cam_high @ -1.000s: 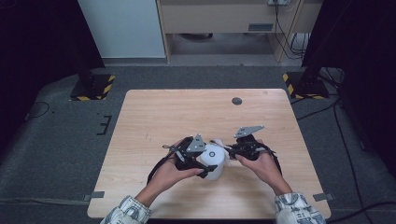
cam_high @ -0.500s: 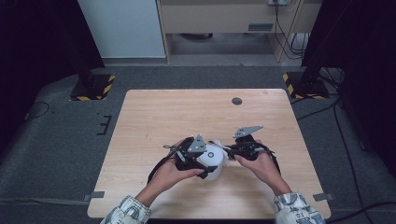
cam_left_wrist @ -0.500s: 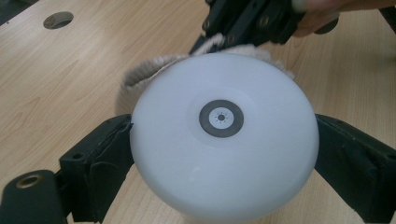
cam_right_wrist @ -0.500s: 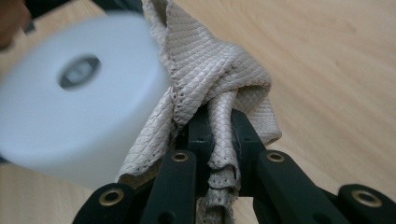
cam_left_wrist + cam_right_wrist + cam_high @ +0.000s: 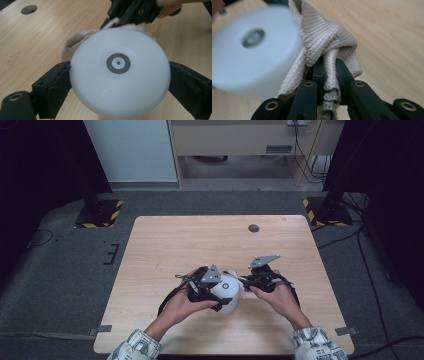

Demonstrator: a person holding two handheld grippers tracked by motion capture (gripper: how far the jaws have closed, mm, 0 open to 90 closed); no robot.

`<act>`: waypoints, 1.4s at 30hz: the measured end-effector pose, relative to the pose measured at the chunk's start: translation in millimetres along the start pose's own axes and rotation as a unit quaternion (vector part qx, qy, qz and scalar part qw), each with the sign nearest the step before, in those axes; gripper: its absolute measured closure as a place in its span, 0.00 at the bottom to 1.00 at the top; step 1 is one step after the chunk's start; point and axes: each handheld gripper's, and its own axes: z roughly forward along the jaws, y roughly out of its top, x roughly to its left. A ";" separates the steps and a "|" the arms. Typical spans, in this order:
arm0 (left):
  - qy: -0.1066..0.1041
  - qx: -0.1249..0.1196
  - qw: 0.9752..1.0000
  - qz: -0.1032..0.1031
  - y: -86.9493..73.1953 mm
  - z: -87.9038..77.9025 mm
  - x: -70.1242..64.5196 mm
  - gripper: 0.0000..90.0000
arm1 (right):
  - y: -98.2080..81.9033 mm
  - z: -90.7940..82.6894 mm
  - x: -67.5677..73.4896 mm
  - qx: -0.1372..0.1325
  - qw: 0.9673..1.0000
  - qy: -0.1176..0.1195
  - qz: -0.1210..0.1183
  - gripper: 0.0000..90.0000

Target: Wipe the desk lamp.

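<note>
We are clamping the white bowl [image 5: 120, 72] in our left gripper [image 5: 212, 287] near the table's [image 5: 165, 245] near edge, steadying it while our right gripper [image 5: 328, 72], pinched tight on the cloth [image 5: 324, 37], is wiping its side.

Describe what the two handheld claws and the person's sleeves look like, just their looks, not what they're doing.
Both claws are black, each topped by a grey three-cornered plate: the left claw and the right claw. Black cables trail from each. The jaws are angular black bars with brass-coloured rivets and dark pads. The sleeves are pale with a dark printed pattern.
</note>
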 end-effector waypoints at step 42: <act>-0.001 0.002 1.000 0.003 -3.6 -3.8 7.8 0.09 | -8.7 -20.6 25.6 -0.001 1.000 -0.019 -0.001 0.91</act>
